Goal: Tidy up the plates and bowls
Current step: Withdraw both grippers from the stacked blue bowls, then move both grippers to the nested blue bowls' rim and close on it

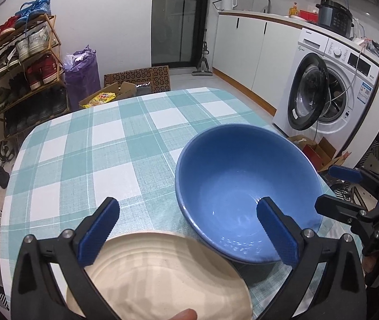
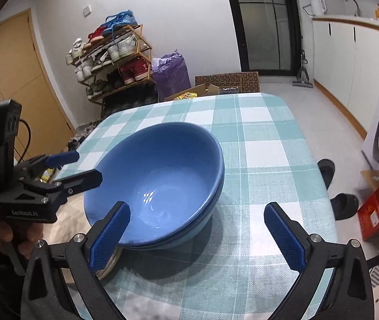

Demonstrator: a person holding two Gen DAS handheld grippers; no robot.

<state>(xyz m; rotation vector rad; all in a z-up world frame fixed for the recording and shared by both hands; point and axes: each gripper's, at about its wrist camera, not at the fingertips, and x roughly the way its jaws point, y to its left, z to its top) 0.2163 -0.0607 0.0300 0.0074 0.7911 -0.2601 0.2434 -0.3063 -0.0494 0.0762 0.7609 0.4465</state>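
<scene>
Nearest, in the left wrist view, the left claw [image 1: 186, 229] stands spread wide and grasps nothing: its left pad hangs over the rim of a cream plate [image 1: 162, 274] at 6 o'clock, its right pad over the inside of the blue bowls [image 1: 243, 186], which sit at 3 o'clock on the checked worktop [image 1: 96, 146]. The plate's far edge tucks under the bowls' near side. At the right edge the right claw [image 1: 335, 189] shows, also parted and empty.

From the right wrist view the right claw [image 2: 197, 229] is released too, its left pad in front of the bowls' [image 2: 160, 176] near rim, its right pad over bare cloth [image 2: 256, 138]. Two rims show there (one bowl nested in another). The left claw [image 2: 82, 168] sits at 9 o'clock, just beside the bowls' left rim.

Farther off, a shoe rack [image 1: 21, 61] stands at 10 o'clock and a washing machine [image 1: 331, 85] with its door open at 2 o'clock.
</scene>
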